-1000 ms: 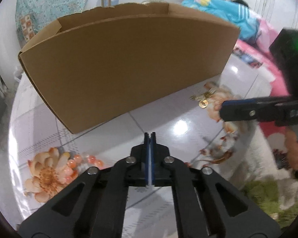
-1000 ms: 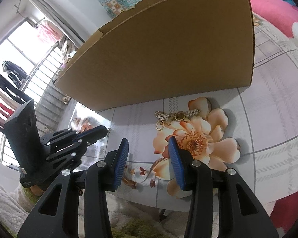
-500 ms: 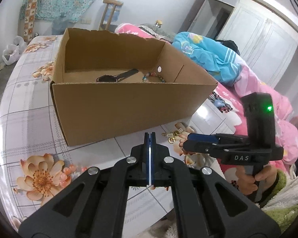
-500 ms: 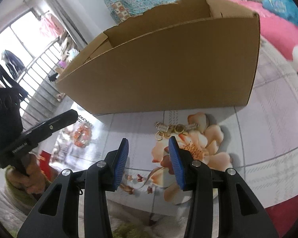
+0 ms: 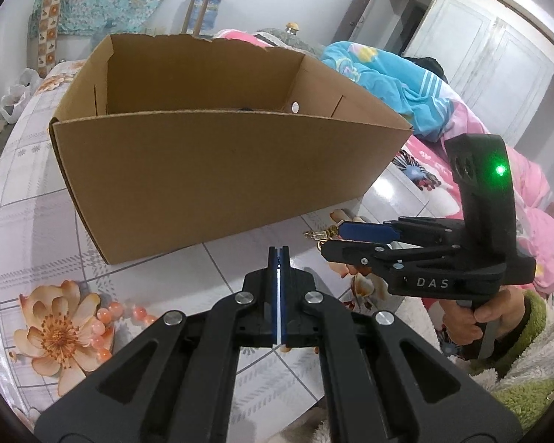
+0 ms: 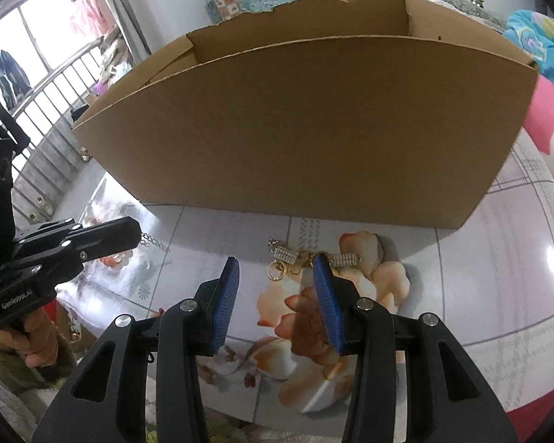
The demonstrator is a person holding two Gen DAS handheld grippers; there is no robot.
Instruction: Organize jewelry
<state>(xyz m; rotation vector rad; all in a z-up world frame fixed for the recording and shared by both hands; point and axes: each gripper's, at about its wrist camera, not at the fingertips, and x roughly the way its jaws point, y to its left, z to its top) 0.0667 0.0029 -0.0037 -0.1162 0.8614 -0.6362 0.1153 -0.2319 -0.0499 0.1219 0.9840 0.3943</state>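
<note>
I hold my right gripper (image 6: 275, 288) with its blue fingers (image 6: 225, 295) spread partway and nothing between them, tipped down at the gold jewelry (image 6: 306, 258) on the table (image 6: 498, 277). The piece lies as a small tangle of rings and two studded bars on the flower print, just in front of the cardboard box (image 6: 306, 129) and touching neither the box nor my fingers. I keep the gap this wide, I think, because the cluster is broad and flat: the fingers have to straddle it before closing.

My left gripper (image 5: 279, 258) has its fingers pressed together on nothing and hangs short of the box wall, out of the right one's way. From there it looks over the near rim, where the box is open at the top; I judge that is where the jewelry belongs.

A thin chain (image 6: 155, 241) lies on the table beside the left gripper, and some pinkish beads (image 5: 107, 317) lie close to a printed flower, both outside the box.
</note>
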